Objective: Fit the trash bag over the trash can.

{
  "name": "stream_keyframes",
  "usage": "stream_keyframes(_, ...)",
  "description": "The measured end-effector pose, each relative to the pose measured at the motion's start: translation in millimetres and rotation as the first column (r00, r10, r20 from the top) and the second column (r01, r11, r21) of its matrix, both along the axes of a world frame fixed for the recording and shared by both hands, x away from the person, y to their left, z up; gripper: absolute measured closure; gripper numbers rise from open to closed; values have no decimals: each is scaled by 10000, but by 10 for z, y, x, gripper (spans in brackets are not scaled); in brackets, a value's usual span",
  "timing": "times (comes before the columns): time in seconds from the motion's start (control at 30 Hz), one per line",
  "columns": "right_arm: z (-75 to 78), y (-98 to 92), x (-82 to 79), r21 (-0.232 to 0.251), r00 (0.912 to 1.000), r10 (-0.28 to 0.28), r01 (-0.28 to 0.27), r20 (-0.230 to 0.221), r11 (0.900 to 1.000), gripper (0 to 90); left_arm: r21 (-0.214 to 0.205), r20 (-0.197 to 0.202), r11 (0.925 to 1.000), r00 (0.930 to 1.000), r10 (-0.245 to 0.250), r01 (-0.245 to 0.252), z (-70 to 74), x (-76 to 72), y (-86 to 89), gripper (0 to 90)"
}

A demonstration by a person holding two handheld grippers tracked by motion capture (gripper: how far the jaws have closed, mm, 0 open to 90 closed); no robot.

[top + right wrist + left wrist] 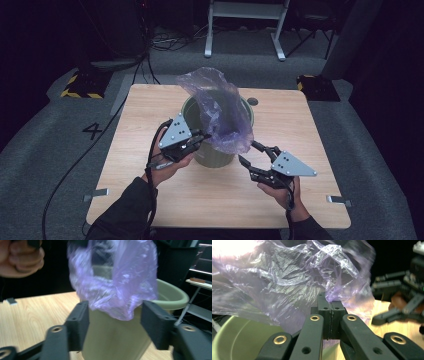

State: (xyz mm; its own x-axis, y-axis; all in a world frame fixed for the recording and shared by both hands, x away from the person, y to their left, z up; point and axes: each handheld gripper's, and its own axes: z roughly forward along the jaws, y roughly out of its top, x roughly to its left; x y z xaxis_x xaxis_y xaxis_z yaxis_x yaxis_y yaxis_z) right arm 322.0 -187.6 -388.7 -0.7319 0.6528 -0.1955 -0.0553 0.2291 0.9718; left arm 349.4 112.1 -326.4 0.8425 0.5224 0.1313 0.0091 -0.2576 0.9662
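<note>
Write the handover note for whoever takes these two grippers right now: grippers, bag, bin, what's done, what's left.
Left hand-held gripper: shut on the purple plastic bag, pinching its edge at the near-left rim of the bin.
Right hand-held gripper: open, nothing between the pads, just in front of the bin's near-right side, with the bag's loose end hanging over the rim there.
Green bin: upright in the middle of the wooden table.
Done: the bag is over the bin's mouth, held on one side.
Left: it billows up rather than lining the bin; probably grab the free edge with the right gripper, spread it and fold it over the rim.
</note>
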Motion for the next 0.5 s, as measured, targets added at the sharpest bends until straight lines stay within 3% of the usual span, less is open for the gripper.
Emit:
stream_keyframes(0.13,160,-92,-57,584,10000,4,-9,82,9983,323,129,4,9998,9998,-178,178,-49,-42,-11,896)
stream_keyframes(0.3,425,-125,-115,897,9997,151,-167,188,9958,309,151,-23,9993,9994,-338,339,-116,-68,-9,896)
stream_keyframes(0.37,546,-111,-116,893,9995,-176,153,253,9959,315,132,-22,9991,9992,-392,393,-141,-78,-13,896)
stream_keyframes(0.5,703,-61,-36,724,9985,-541,547,-95,9959,305,199,56,9989,9991,-420,419,-178,-110,-19,896)
